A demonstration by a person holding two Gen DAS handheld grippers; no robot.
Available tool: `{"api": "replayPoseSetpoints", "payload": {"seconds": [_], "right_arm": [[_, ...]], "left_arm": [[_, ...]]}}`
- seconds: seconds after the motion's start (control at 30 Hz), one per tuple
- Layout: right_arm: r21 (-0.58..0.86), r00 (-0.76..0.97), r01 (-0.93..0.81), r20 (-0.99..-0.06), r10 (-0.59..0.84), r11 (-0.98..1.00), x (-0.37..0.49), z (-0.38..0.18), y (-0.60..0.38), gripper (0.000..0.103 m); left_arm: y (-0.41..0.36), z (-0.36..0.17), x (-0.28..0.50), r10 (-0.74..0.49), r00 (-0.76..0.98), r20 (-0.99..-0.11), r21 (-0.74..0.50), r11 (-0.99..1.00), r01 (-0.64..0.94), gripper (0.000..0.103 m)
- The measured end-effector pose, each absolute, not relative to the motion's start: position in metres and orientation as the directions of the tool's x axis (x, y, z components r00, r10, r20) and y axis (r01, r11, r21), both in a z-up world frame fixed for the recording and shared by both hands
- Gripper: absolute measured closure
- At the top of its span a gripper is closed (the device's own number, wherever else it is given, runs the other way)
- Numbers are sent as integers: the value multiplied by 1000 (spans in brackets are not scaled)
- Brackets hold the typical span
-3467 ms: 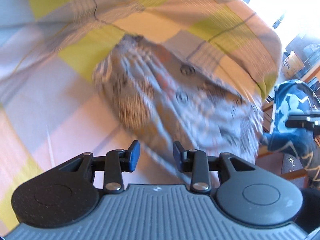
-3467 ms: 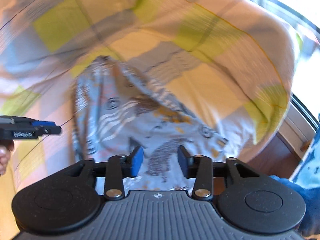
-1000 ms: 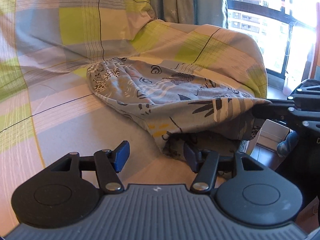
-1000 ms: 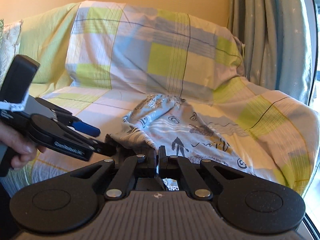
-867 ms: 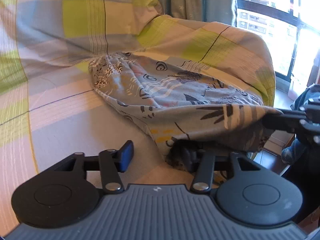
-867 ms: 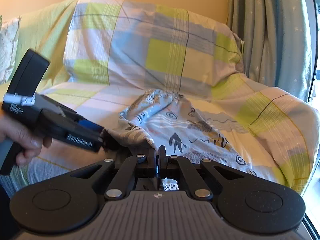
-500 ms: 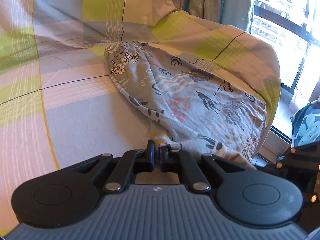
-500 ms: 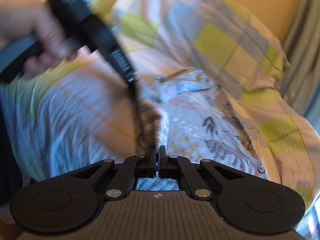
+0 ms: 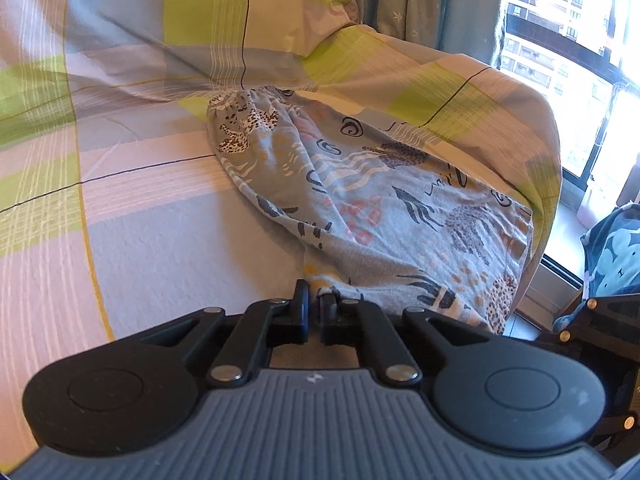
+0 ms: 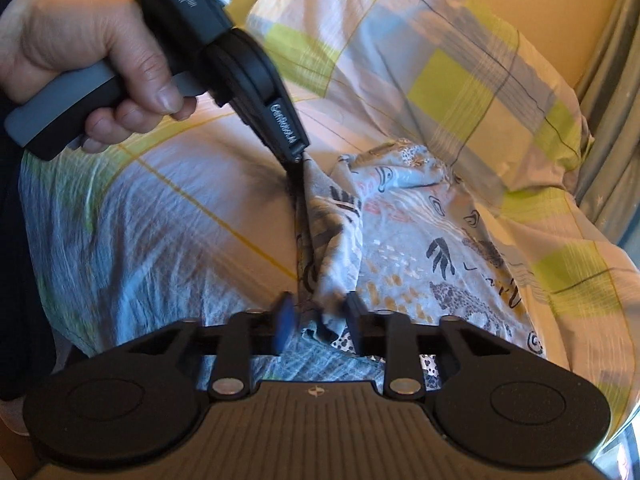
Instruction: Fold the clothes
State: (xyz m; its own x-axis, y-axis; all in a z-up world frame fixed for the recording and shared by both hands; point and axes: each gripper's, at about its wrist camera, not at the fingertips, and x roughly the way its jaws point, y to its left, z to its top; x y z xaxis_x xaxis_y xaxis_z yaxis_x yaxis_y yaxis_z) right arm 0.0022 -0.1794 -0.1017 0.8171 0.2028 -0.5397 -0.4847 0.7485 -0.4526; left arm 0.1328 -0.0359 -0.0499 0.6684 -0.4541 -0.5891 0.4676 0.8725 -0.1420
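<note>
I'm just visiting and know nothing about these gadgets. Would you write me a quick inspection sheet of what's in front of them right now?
Surface: sofa under a checked cover, pastel and lime squares.
Job's things: grey animal-print garment lying on the seat, one end gathered near the backrest.
Clutter: a blue patterned cloth at the right edge of the left view.
Grippers: left gripper jaws shut on the garment's near edge; right gripper jaws open, fabric between them. A hand holds the left gripper's handle.
Cables: nothing seen.
Surroundings: grey-green curtain, bright window with buildings outside.
</note>
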Motion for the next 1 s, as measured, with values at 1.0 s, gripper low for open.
{"api": "replayPoseSetpoints", "payload": {"seconds": [1.0], "right_arm": [[-649, 888, -383, -454, 70, 657, 11, -104, -179, 103]], "left_arm": [[-32, -46, 132, -481, 662, -575, -153, 858, 491, 100]]}}
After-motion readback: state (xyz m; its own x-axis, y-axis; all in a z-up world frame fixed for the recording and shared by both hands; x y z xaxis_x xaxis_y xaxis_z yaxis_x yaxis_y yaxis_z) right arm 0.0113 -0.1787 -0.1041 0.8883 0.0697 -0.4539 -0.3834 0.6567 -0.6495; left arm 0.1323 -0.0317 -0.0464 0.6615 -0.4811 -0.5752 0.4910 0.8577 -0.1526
